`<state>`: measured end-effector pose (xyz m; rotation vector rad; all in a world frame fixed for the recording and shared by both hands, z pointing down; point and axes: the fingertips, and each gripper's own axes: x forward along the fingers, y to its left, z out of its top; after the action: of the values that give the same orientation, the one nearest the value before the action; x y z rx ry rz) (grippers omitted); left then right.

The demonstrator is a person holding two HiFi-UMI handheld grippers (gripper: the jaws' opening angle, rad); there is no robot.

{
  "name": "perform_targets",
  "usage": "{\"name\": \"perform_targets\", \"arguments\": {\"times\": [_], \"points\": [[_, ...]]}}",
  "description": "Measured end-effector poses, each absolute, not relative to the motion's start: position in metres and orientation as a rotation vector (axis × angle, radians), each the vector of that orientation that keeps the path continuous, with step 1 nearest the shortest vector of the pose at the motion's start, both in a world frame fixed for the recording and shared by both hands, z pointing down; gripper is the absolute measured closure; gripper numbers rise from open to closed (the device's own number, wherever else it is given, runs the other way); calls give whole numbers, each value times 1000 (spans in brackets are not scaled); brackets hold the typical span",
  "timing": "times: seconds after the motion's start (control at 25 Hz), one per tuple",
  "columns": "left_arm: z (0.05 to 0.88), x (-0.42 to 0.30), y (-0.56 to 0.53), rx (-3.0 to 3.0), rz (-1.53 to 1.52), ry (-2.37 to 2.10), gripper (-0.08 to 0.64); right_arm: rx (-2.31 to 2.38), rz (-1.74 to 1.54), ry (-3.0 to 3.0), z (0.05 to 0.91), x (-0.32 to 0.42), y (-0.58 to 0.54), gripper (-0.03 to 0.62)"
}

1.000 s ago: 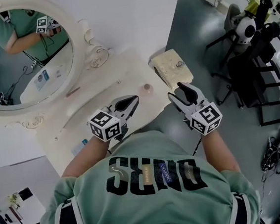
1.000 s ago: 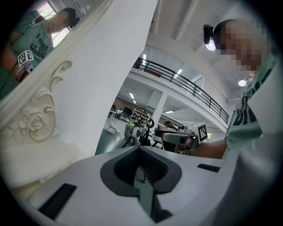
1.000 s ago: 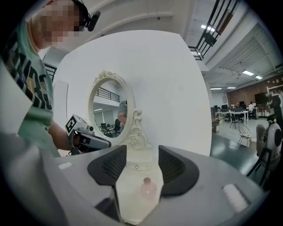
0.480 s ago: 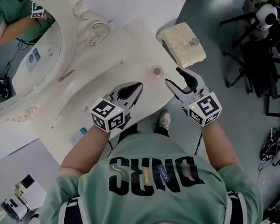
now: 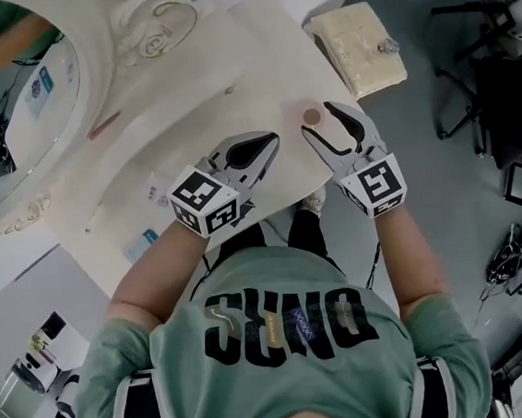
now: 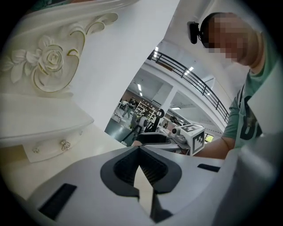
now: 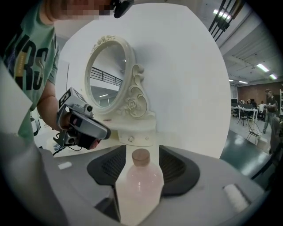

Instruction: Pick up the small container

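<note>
The person in the green T-shirt [image 5: 284,340] leans over a cream table [image 5: 229,77] with a gripper in each hand. The bottle [image 5: 311,115], small, with pale pink contents and a brownish cap, stands upright near the table's front edge, close to its front right corner.

The right gripper [image 5: 322,123] is set around the bottle. Its 2 jaws are spread, 1 on each side, and in the right gripper view the cap shows a gap to the dark pads [image 7: 177,165] on both sides. Lower down I cannot tell whether the pads touch the body.

The left gripper [image 5: 273,142] hovers just left of the bottle, over the same front edge. Its jaws are drawn together with the tips meeting, and only a thin wedge of gap shows behind them, with nothing in it.

At the back left corner stands an oval mirror [image 5: 18,99] in a carved frame with a rose. Below it is a little drawer [image 6: 48,148] with 2 glinting knobs. A small card [image 5: 144,243] lies near the front edge, well left of the grippers. A cream stool [image 5: 354,36] sits on the floor just off the table's right edge.
</note>
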<state>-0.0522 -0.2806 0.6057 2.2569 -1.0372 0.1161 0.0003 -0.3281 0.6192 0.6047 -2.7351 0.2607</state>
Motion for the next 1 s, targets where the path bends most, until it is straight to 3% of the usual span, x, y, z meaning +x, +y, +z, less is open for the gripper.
{"name": "perform_targets", "arguments": {"times": [0.32,0.4,1.0], "points": [[618,-45,-282,2261,113,-1002,560,593,227,-2740,642,-21,-334,362],[620,-44,-282,2259,106,-998,560,556,199,-2747,643,-24,-331,449],[592,-43,-277,2298,76,-1015,560,540,172,-2755,609,-14,-321,454]]}}
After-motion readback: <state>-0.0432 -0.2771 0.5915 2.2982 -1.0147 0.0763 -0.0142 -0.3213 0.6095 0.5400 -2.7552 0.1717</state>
